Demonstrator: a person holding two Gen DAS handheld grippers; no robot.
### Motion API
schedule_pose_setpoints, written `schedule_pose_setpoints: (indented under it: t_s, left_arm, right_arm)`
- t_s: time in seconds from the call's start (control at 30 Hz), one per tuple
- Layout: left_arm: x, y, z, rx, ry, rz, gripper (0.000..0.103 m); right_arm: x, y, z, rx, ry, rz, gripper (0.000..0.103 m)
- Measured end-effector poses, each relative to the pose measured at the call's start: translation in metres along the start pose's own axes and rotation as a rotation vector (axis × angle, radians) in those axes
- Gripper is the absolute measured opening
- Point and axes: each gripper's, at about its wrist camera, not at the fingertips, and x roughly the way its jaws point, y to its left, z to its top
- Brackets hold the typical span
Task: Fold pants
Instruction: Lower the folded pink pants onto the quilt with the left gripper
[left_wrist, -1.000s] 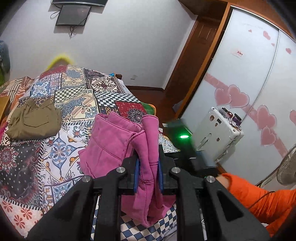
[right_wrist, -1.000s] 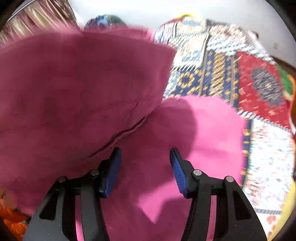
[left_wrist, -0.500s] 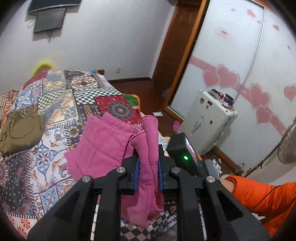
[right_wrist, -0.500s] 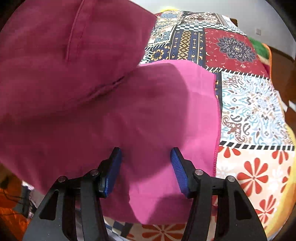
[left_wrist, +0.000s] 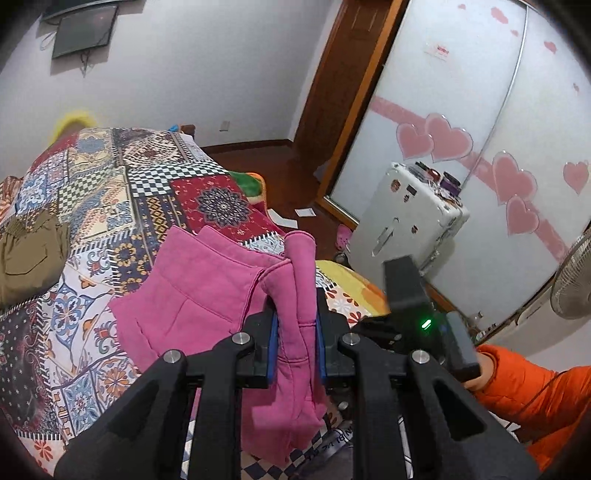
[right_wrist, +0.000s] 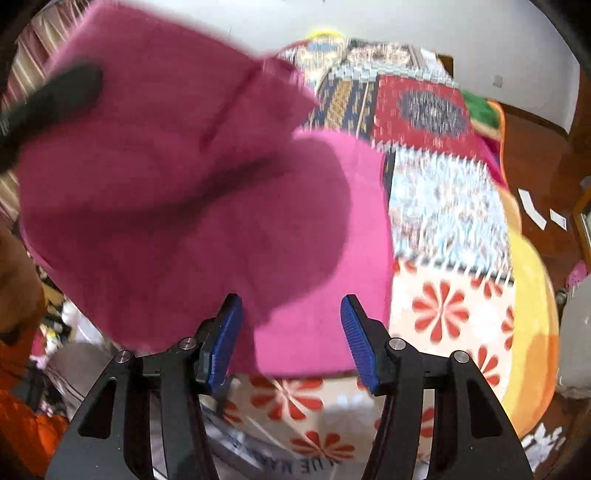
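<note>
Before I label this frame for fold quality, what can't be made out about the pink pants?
- Left wrist view: the left gripper pinches the pink pants; its fingers hide the bunched cloth below.
- Right wrist view: motion blur smears the pants, hiding seams and layers; the right gripper is open.
- Olive garment: cut by the left edge.

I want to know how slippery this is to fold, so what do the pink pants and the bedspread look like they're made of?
The pink pants look like thick matte fleece or sweatshirt knit: soft rounded folds, stitched seams, no sheen. The bedspread seems a printed woven fabric, matte and flat, its patchwork pattern printed rather than sewn, though that is hard to tell.
</note>
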Motion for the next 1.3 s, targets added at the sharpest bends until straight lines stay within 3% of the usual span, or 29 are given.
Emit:
schedule_pose_setpoints:
  t_s: [0.33,0.67,0.97,1.17,1.3]
  left_arm:
    - [0.046,-0.017,-0.006,0.050,0.116,-0.034,0.016]
    - [0.079,-0.026,-0.015,0.084,0.206,-0.049,0.016]
    - [0.118,-0.033,-0.034,0.120,0.330,-0.028,0.016]
    - [0.128,-0.030,-0.034,0.078,0.345,-0.009,0.017]
    - [0.120,-0.035,-0.026,0.081,0.299,0.000,0.017]
  right_arm:
    - [-0.002,-0.009,-0.010,0.064,-0.036,0.073,0.053]
    - [-0.043,-0.033,-0.033,0.089,-0.058,-0.036,0.053]
    - [-0.084,-0.062,-0.048,0.215,-0.167,-0.075,0.053]
    - [-0.083,-0.066,-0.052,0.252,-0.187,-0.067,0.053]
    - [-0.082,-0.065,-0.051,0.253,-0.196,-0.063,0.053]
